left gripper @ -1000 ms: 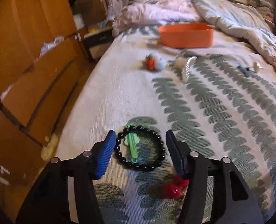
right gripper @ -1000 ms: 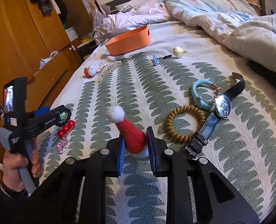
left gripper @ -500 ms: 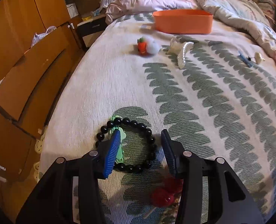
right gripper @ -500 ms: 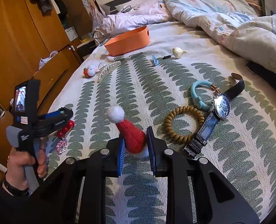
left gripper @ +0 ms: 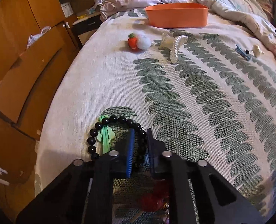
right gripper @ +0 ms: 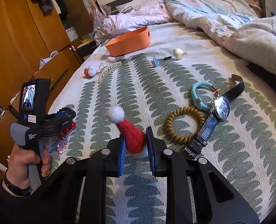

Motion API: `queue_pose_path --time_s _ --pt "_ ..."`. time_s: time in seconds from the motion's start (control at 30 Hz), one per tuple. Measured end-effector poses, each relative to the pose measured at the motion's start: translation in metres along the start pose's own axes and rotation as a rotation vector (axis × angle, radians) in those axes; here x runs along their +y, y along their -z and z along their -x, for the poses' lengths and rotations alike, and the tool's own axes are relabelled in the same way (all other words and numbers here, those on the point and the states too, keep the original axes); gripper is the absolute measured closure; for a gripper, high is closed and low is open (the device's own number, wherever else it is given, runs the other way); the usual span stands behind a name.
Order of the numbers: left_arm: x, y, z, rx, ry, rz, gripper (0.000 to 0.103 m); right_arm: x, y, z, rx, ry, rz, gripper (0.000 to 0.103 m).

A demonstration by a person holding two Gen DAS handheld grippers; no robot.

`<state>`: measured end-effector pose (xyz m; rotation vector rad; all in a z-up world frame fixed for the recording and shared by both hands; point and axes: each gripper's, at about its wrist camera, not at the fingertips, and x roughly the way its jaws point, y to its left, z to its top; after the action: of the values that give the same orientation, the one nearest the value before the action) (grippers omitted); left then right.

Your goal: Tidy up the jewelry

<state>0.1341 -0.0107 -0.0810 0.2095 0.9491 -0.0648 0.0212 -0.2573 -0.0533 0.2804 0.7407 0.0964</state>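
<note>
In the left wrist view the left gripper [left gripper: 139, 145] is seen at the lower centre of the frame, its jaws just closed onto the right-hand run of a black bead bracelet [left gripper: 108, 123]; the beads are pinched between the blue pad and the black pad. The remainder of the bracelet loops out to the left over a green clip [left gripper: 106, 137], which lies flat on the leaf-patterned bedspread [left gripper: 194, 85]. A dark red ornament [left gripper: 154, 197] is partly visible beneath the gripper body at the bottom of the frame. In the right wrist view the right gripper [right gripper: 135, 149] is seen at the lower centre, its jaws nearly together and clamped on a small red Santa hat [right gripper: 132, 136] whose white pompom points toward the upper left. To the right of the hat lie a tan coil bracelet [right gripper: 184, 125], a light blue bracelet [right gripper: 199, 97] and a wristwatch [right gripper: 222, 108], the watch touching the blue bracelet. An orange basket [right gripper: 128, 41] stands at the upper centre of that frame, well apart from both grippers. A pearl hair comb [right gripper: 109, 70] lies in front of the basket, toward the left.
</note>
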Motion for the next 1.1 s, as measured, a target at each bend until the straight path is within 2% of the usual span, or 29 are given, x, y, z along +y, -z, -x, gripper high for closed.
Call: queue_pose_path --time_s 0.23,0.37,0.63,1.1 --pt "0.010 -0.003 0.002 0.009 0.062 0.045 0.093 -0.004 -0.003 0.006 -0.016 -0.002 -0.014 0.081" --pt "0.024 -0.007 0.008 0.011 0.126 0.102 0.093 -0.005 -0.003 0.008 -0.022 -0.004 -0.019 0.081" --pt "0.045 -0.018 0.033 -0.045 0.177 0.171 0.093 -0.006 -0.005 0.011 -0.032 -0.007 -0.027 0.081" --pt "0.060 -0.036 0.085 -0.176 0.202 0.210 0.093 -0.002 -0.013 0.034 -0.102 -0.052 -0.039 0.081"
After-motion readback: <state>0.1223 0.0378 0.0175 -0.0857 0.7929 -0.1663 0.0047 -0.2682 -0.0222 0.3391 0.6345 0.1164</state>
